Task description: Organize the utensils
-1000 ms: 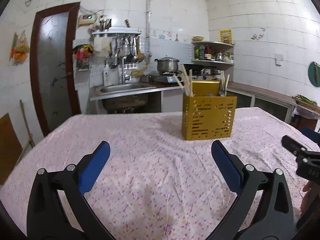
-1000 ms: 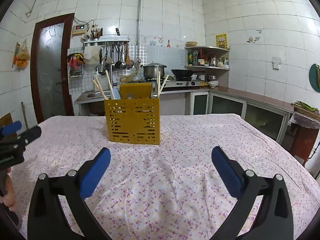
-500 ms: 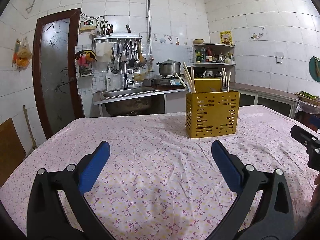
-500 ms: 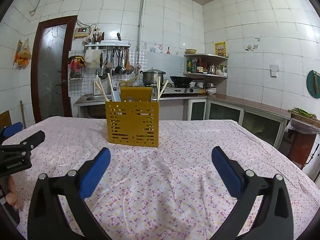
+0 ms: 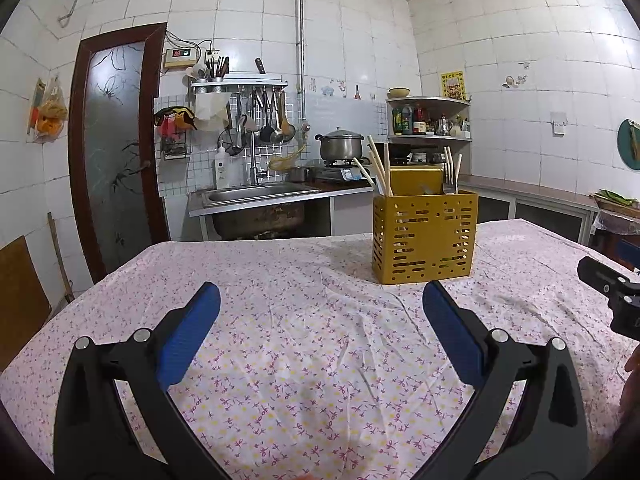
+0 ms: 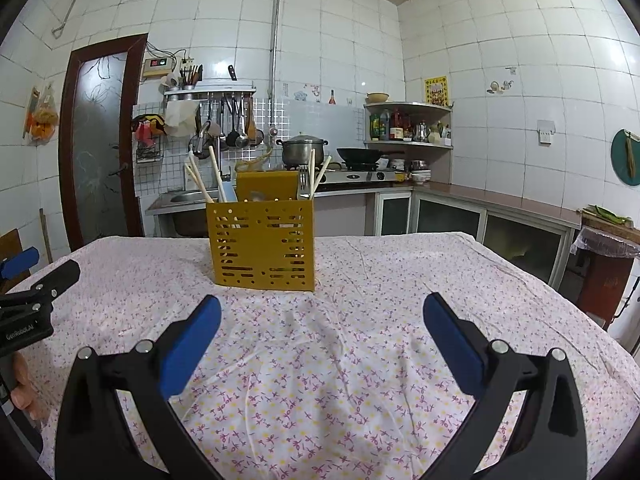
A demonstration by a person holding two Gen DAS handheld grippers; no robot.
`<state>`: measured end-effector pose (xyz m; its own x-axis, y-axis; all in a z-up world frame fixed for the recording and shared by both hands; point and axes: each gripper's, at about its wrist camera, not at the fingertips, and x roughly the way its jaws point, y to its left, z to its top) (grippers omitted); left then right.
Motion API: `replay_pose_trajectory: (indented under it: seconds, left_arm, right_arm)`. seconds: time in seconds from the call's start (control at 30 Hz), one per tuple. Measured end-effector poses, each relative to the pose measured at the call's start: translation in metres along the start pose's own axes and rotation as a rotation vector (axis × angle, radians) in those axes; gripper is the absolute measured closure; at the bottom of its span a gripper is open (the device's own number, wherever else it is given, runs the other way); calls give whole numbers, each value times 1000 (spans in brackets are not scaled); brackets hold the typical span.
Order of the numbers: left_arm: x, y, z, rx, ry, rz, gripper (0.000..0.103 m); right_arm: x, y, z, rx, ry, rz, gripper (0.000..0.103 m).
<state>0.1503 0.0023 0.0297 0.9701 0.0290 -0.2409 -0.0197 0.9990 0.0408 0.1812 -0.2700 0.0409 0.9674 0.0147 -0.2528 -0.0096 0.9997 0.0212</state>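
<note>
A yellow perforated utensil holder [image 5: 425,238] [image 6: 264,245] stands upright on the table with the pink-flowered cloth [image 5: 312,344] [image 6: 360,360]. Wooden chopsticks [image 5: 378,168] [image 6: 198,180] and a fork [image 5: 449,184] [image 6: 303,184] stick out of its top. My left gripper [image 5: 320,300] hangs open over the cloth, short of the holder and to its left, with nothing between its blue pads. My right gripper [image 6: 322,304] is open too and holds nothing, with the holder ahead and slightly left. Each gripper shows at the edge of the other's view.
Behind the table are a sink counter [image 5: 256,196], a stove with a pot [image 6: 302,150] and a wok [image 6: 360,155], a corner shelf of bottles [image 5: 428,120], and a dark door [image 5: 116,148] at the left. A hand [image 6: 20,384] shows at the left edge.
Both views have tilted up and sunk lower over the table, so the holder sits lower and larger in the picture. Both grippers stay open and hold nothing.
</note>
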Motion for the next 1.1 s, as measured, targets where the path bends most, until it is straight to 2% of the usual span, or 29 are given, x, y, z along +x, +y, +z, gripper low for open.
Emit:
replay_pose_trajectory:
  seconds: [1.1]
  left_arm:
    - [-9,-3,0,22,-50,7,5]
  right_arm:
    - [-1,-2,-2,2,-5,-16,4]
